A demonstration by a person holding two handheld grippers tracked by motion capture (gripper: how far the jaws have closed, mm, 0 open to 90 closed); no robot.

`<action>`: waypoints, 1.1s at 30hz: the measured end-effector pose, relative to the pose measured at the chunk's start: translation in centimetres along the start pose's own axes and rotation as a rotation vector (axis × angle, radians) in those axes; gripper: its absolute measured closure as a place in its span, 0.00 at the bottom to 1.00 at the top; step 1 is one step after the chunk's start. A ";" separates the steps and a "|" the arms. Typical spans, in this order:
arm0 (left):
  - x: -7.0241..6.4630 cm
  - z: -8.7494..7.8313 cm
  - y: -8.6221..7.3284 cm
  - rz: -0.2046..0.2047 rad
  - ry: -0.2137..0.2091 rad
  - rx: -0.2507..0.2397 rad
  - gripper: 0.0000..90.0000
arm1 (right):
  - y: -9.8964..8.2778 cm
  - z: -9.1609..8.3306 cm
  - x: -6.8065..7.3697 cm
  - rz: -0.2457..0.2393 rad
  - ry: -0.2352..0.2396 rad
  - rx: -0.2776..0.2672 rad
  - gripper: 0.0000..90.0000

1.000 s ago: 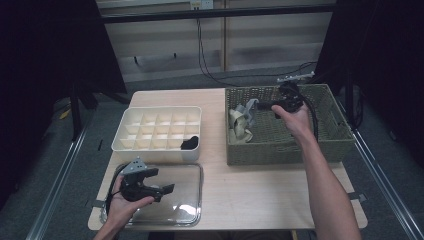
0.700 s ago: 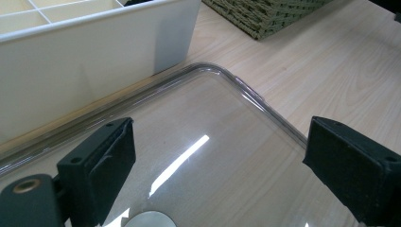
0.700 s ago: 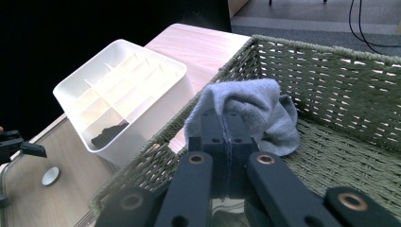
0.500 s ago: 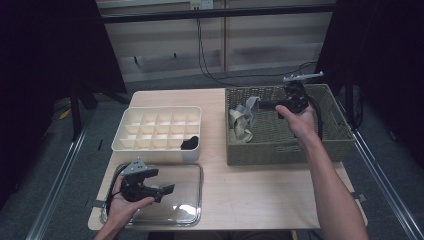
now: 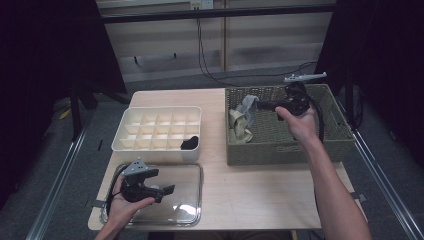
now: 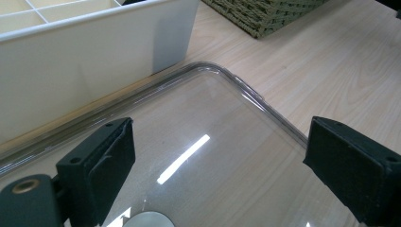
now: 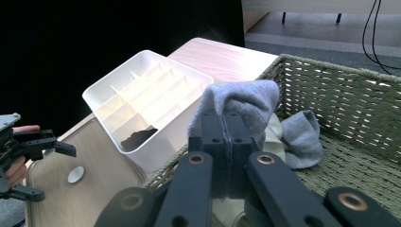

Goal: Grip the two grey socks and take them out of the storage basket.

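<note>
Right gripper (image 5: 260, 105) over the woven olive-green basket (image 5: 334, 145) at the worktop's far right corner. Jaws closed flat on a fold of a soft grey sock (image 7: 246, 101); in the right gripper view the fabric drapes over the jaw tips and hides them. The sock hangs lifted at the basket's left wall, with pale cream cloth (image 5: 239, 129) beneath and behind it; whether that cloth is a separate piece or tangled with the sock is hard to make out. The sock's lower end is cut off by the gripper's own arms.

Left gripper (image 5: 165, 189) near the worktop's front left corner, above a clear rectangular plastic lid (image 5: 192, 172). Jaws wide apart, nothing between them; whether they touch the lid cannot be told.

White plastic divided organiser box (image 5: 127, 145) sits just behind the lid, toward the left edge. A small dark item (image 5: 190, 143) lies in its front right compartment; too dim to identify.
</note>
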State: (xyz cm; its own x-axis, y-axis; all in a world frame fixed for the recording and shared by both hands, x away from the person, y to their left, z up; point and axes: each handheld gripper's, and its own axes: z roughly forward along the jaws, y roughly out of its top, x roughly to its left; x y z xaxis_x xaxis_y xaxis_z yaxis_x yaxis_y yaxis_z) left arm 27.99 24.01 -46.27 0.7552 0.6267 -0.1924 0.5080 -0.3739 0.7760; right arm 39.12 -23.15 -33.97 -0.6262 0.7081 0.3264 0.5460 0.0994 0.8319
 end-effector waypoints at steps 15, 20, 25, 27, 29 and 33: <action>0.0 0.1 0.0 0.005 0.008 0.006 0.10 | -0.1 -1.7 2.1 -0.025 0.032 -0.037 1.00; -0.1 0.1 0.0 0.002 0.009 0.004 0.10 | -0.3 -2.3 2.8 -0.033 0.039 -0.050 1.00; -0.2 0.1 0.0 0.003 0.007 0.004 0.10 | -0.5 -2.9 3.7 -0.033 0.055 -0.069 1.00; -0.3 0.1 0.0 0.001 0.007 0.007 0.10 | -0.5 -3.2 4.4 -0.040 0.060 -0.075 1.00; -0.3 0.2 0.0 0.005 0.004 0.001 0.10 | -0.5 -3.4 4.9 -0.048 0.064 -0.074 1.00; -0.5 0.2 0.0 0.008 0.008 0.004 0.11 | -0.6 -3.7 6.0 -0.060 0.072 -0.074 1.00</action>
State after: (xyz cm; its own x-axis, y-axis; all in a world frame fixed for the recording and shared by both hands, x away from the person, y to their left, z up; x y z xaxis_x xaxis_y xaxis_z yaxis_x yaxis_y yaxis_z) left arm 27.76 23.57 -46.29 0.7559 0.6290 -0.1815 0.5034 -0.3813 0.7754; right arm 32.98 -21.58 -30.91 -0.6960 0.6503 0.3044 0.4659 0.0864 0.8806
